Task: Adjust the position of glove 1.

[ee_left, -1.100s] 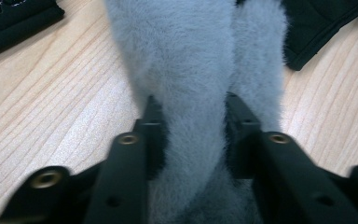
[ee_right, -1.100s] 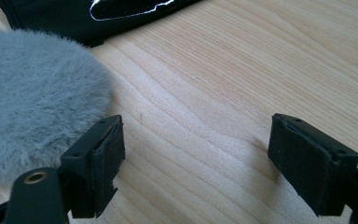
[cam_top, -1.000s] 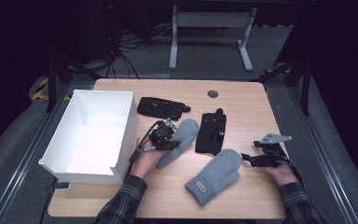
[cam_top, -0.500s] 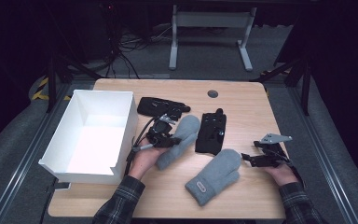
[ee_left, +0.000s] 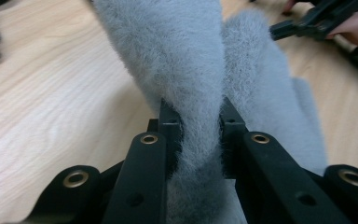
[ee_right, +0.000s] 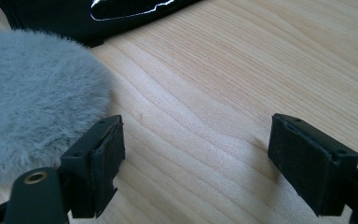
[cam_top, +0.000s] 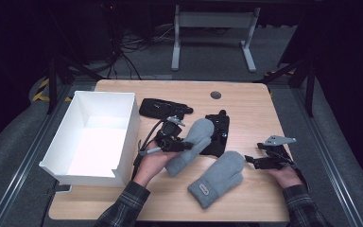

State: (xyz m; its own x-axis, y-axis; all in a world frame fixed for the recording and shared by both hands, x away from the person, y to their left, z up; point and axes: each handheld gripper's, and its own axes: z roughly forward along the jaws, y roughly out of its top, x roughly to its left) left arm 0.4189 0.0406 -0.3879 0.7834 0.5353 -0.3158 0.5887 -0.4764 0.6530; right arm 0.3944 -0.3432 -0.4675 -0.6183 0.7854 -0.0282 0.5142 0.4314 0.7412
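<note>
Plaid sleeves enter at the bottom of the high view, one hand on each tool. Lower right of centre, a fluffy grey fleece mitten (cam_top: 217,178) lies flat on the pale wooden table (cam_top: 246,101). Just right of it the right gripper (cam_top: 251,161) rests on the wood, its jaws spread wide with nothing between them; its own view shows that mitten's fuzzy edge beside one pad (ee_right: 103,158). Left of centre, the left gripper (cam_top: 185,144) is clenched on a second grey fleece mitten (cam_top: 191,144), pads pinching a fold of the fleece, and this mitten tilts up toward frame centre. Behind it lies a flat black glove (cam_top: 219,132), another black glove (cam_top: 163,108) beyond. A white open box (cam_top: 97,137) stands at the left.
</note>
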